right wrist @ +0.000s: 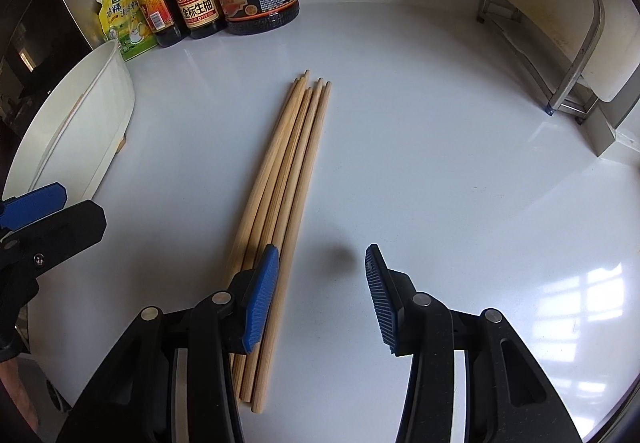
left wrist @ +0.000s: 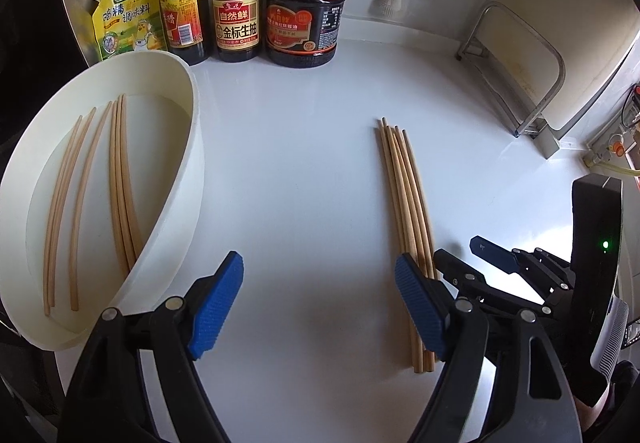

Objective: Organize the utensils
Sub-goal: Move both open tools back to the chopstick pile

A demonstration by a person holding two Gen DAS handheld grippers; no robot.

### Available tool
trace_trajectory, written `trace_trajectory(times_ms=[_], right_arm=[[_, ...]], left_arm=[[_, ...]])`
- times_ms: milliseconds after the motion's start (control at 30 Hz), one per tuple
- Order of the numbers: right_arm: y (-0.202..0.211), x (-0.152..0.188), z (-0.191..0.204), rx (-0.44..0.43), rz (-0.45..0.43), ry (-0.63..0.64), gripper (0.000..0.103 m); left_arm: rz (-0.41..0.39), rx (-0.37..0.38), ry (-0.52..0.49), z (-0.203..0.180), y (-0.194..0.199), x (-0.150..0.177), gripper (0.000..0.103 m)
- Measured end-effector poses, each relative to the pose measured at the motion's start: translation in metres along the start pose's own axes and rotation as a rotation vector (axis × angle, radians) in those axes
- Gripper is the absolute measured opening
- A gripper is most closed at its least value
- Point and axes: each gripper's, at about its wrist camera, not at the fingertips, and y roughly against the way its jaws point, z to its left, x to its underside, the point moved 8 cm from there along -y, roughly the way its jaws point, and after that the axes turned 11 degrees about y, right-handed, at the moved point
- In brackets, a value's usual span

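Surface: white glossy countertop [right wrist: 400, 183], with sauce bottles [left wrist: 236, 3] and a yellow seasoning pouch [left wrist: 124, 15] lined up along the back wall. A metal rack [right wrist: 560, 55] stands at the far right.
Task item: I see a bundle of wooden chopsticks [right wrist: 288, 179] lying flat on the counter, sticks side by side and touching, thin tips pointing toward the bottles.
Destination, as I judge it: white oval tray [left wrist: 188, 171] at the left, already holding several chopsticks [left wrist: 120, 179] laid lengthwise.
Left gripper [left wrist: 320, 303]: jaws wide apart, nothing between them. It hangs over bare counter between tray and bundle; its right pad sits in front of the bundle's near end.
Right gripper [right wrist: 318, 303]: jaws partly apart, nothing clamped. Its left pad overlaps the thick end of the bundle in view; I cannot tell whether it touches.
Handling, weight: I expect light, stiff sticks that will not bend under the pads.
Handling, surface: smooth round wood on a slick counter; I judge the sticks likely to roll or fan out when nudged.
Grip point: I would take the thick near ends, pads squeezing across the bundle's width so the sticks pack together.
Risk: a narrow grip at one end may let the far tips droop or let single sticks slide out.
Remaining: bundle not yet lifted.
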Motion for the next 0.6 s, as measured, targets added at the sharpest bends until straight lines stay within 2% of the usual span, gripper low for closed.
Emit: trace_trajectory(times_ms=[300,600], right_arm=[[0.0,0.006,-0.014,0.014,0.001,-0.015,0.044],[0.008,0.018,-0.036,0.021,-0.025,-0.042,0.044]], left_arm=[[0.012,0.002,-0.006,-0.007,-0.009,0.003,0.077],[0.036,0.035,-0.031,-0.032,-0.032,0.012,0.077]])
